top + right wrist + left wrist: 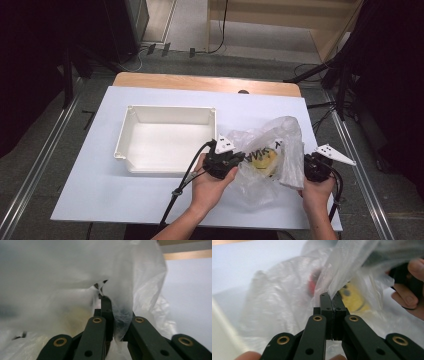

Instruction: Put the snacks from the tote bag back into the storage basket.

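Both grippers are clenched on the plastic bag [267,150] now, left gripper [222,162] and right gripper [315,167], bag on the tabletop [100,185] beside the white tray [131,165]. Looks like opening it; next, pull apart gently.

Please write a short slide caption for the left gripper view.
Left gripper shut on the edge of a clear plastic bag holding a yellow object.

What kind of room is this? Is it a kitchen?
Probably not a kitchen: it looks like a lab or workshop set up for recording. A white board on a wooden table, metal floor rails either side, loose black cables on the floor and dark stands suggest that.
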A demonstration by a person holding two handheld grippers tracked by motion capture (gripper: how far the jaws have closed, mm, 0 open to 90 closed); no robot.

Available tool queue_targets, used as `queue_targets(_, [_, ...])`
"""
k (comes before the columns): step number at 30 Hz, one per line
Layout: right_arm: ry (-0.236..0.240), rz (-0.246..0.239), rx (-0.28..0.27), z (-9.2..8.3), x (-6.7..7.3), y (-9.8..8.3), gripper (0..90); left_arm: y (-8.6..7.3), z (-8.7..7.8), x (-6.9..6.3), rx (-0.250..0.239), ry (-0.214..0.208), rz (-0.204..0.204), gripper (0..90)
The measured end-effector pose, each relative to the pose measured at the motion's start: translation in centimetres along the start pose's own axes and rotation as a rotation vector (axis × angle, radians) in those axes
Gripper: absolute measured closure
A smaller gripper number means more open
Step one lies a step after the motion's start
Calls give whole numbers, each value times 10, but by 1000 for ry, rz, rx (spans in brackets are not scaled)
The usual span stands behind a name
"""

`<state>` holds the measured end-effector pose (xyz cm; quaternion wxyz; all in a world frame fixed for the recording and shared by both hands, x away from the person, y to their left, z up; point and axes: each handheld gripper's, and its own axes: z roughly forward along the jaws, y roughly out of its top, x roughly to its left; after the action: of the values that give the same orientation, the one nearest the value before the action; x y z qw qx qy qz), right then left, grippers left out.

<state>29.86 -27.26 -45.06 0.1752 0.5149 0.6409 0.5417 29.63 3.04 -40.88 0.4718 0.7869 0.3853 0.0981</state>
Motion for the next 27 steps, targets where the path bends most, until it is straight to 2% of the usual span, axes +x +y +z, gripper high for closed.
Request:
queue_targets(3, [-24, 7, 6, -1, -7, -1, 883, 2, -5, 11, -20, 15, -34, 900])
queue_targets(4, [-33, 24, 11, -2, -11, -2, 883, 3, -7, 17, -29, 5, -58, 900])
queue_targets(7, [-73, 56, 6, -9, -25, -3, 882, 5, -14, 32, -60, 15, -116, 900])
queue_targets(9, [-75, 57, 4, -10, -26, -3, 875, 6, -17, 36, -72, 18, -133, 900])
queue_targets(11, [-60, 54, -12, -15, -28, -2, 816, 7, -19, 37, -81, 11, -127, 900])
queue_targets(15, [-62, 0, -54, -29, -16, 8, 561, 6, -17, 31, -79, -9, -105, 900])
queue_targets(21, [-37, -75, -96, -52, 6, 22, 350, 5, -15, 26, -78, -24, -89, 900])
queue_targets(24, [-6, -116, -99, -57, 17, 28, 239, 6, -14, 23, -79, -24, -87, 900])
queue_targets(25, [6, -130, -100, -58, 21, 31, 167, 6, -14, 22, -79, -25, -81, 900])
queue_targets(27, [25, -129, -103, -58, 28, 37, 134, 6, -13, 19, -69, -25, -71, 900])
